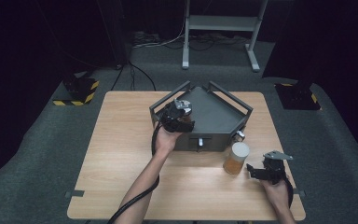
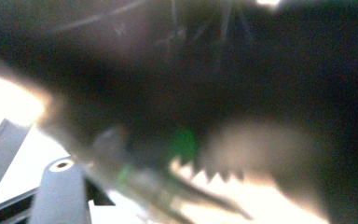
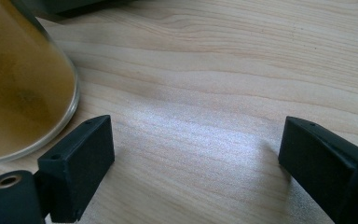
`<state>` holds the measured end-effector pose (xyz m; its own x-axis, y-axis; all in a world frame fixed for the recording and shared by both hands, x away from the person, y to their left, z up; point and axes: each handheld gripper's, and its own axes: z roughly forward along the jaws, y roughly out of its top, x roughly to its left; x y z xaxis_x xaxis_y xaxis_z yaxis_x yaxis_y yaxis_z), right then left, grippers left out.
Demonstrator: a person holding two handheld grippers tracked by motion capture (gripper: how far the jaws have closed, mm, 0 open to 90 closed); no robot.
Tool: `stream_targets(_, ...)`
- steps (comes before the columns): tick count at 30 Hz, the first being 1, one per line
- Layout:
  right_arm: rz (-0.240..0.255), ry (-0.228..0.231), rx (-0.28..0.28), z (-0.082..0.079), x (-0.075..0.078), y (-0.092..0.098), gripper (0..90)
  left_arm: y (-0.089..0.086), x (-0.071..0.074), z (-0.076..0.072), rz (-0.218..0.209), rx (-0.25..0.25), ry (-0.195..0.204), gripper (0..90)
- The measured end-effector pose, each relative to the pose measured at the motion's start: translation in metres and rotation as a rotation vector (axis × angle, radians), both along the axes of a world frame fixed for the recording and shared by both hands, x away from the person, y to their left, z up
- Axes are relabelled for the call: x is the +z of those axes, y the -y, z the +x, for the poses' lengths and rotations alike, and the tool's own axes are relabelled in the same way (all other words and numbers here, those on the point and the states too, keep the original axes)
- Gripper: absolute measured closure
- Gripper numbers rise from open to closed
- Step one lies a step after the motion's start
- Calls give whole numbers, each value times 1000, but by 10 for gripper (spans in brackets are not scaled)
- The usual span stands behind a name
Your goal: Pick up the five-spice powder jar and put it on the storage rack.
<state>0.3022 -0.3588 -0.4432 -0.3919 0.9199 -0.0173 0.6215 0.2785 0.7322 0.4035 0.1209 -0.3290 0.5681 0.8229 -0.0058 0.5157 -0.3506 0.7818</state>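
Left gripper (image 1: 179,114): over the near-left corner of the dark tray (image 1: 214,114); its view is blurred, so I can't tell how the jaws stand.
Right gripper (image 1: 254,171): jaws wide apart, nothing between them, low over the tabletop (image 1: 121,154).
Jar (image 1: 236,157): upright just in front of the tray, lid up, long axis vertical, beside the right gripper.
Tip: come in level, straddle the jar's middle, close evenly so it doesn't tip.

A dark grey metal tray (image 1: 216,114) with raised rails along its angled sides and a drawer front facing the person sits near the middle of the tabletop (image 1: 121,154). A round jar (image 1: 236,158) of amber-brown contents with a pale lid stands upright just beside the tray's front right corner.
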Motion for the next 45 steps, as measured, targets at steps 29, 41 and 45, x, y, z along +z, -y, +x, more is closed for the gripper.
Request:
stream_targets(29, 0, 0, 0, 0, 0, 0, 102, -5, -38, -62, -368, 217, 138, 51)
stream_targets(41, 0, 0, 0, 0, 0, 0, 102, -17, -30, -74, -280, 150, 133, 41)
stream_targets(45, 0, 0, 0, 0, 0, 0, 102, -9, -43, -84, -395, 208, 156, 45)
